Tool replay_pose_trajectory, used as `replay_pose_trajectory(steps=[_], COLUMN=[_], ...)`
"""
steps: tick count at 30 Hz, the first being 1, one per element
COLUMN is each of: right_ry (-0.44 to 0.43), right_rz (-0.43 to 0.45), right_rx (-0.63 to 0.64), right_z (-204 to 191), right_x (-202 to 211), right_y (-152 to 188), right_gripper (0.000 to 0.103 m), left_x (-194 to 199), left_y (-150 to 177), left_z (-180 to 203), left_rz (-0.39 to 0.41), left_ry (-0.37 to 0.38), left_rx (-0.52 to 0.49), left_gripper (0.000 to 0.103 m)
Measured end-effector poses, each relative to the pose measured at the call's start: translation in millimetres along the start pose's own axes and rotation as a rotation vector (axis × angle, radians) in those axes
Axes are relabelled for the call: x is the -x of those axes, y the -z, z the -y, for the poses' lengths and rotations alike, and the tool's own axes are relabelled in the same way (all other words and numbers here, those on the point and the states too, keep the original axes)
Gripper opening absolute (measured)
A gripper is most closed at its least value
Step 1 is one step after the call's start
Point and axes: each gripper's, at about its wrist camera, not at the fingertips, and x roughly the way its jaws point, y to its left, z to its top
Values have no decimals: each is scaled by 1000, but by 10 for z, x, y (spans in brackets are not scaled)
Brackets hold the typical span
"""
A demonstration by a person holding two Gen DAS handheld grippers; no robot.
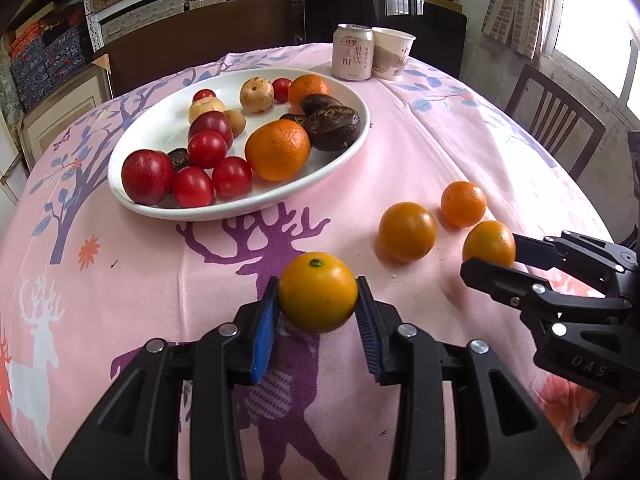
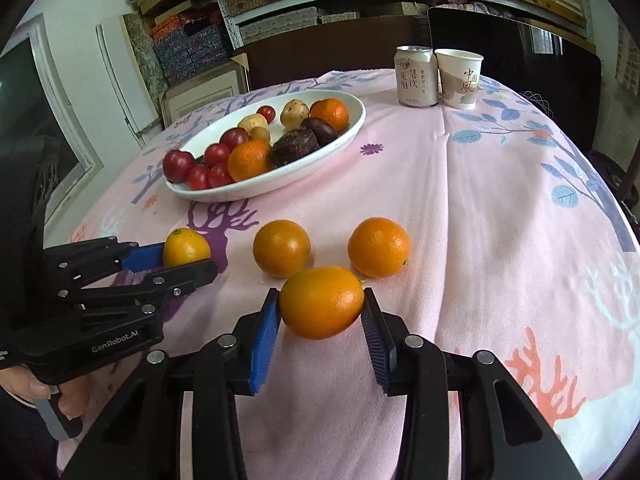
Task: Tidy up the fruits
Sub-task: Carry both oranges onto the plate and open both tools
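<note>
My left gripper (image 1: 318, 282) is shut on a yellow-orange citrus fruit (image 1: 317, 298) with a green stem end, its blue pads (image 1: 265, 320) pressing both sides. In the right wrist view the same left gripper (image 2: 189, 258) and its fruit (image 2: 186, 246) show at the left, low over the pink cloth. My right gripper (image 2: 321, 291) is shut on another orange (image 2: 322, 302); the left wrist view has this gripper (image 1: 490, 254) and orange (image 1: 489, 243) at the right. Two loose oranges (image 2: 282, 248) (image 2: 379, 247) lie on the cloth between the grippers and the plate.
A white oval plate (image 1: 240, 211) (image 2: 240, 193) holds red tomatoes, two oranges, dark passion fruits and tan fruits. A drink can (image 2: 416, 76) and paper cup (image 2: 458, 80) stand at the table's far edge. A wooden chair (image 1: 556, 120) stands beyond the right edge.
</note>
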Motion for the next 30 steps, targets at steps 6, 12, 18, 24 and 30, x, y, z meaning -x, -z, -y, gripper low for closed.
replay_pose_trajectory(steps=[6, 12, 18, 24, 30], right_ry=[-77, -201, -284, -326, -313], right_rz=[82, 92, 31, 40, 75], right_rx=[45, -46, -252, -327, -345], right_z=[-259, -257, -100, 21, 246], right_x=[147, -169, -719, -796, -514], right_y=[-450, -1016, -1233, -1214, -1078], right_gripper=[41, 41, 48, 61, 61], left_x=[243, 178, -189, -186, -8], left_y=[-225, -581, -824, -887, -867], left_z=[-86, -445, -758, -860, -830], left_rz=[76, 84, 60, 113, 166], left_ry=[-8, -31, -35, -32, -71], left_rx=[17, 111, 239, 321, 311], left_gripper=[36, 36, 36, 61, 74])
